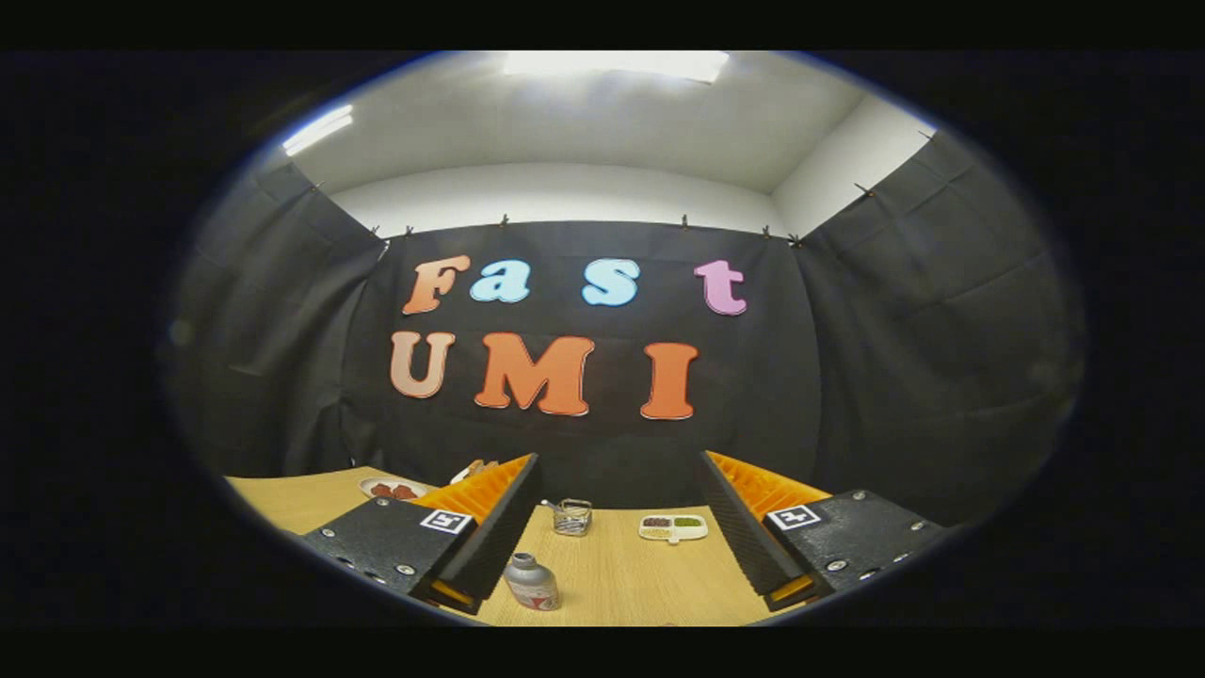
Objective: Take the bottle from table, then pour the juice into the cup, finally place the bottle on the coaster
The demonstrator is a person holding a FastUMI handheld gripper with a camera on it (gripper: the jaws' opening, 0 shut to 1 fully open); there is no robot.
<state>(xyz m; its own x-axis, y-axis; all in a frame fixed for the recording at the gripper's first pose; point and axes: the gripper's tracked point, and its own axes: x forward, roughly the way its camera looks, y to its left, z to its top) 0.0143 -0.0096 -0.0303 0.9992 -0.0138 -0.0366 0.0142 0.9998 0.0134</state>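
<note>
your gripper (617, 527) has its fingers spread wide apart, gripping nothing. the bottle (532, 582) stands upright on the wooden table (631, 574), low in the frame between the fingers, close to the left one. beyond it sit a glass cup (571, 516) and a small divided dish (673, 527); a plate (391, 489) lies at lower left.

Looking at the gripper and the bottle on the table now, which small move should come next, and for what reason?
Probably lower the gripper and shift it a little toward the bottle. The fingers are wide open and hold nothing. The bottle stands upright on the wooden table, close beside the left finger rather than centred in the gap, with the glass cup farther beyond. Centring it should allow a clean grasp.
</note>
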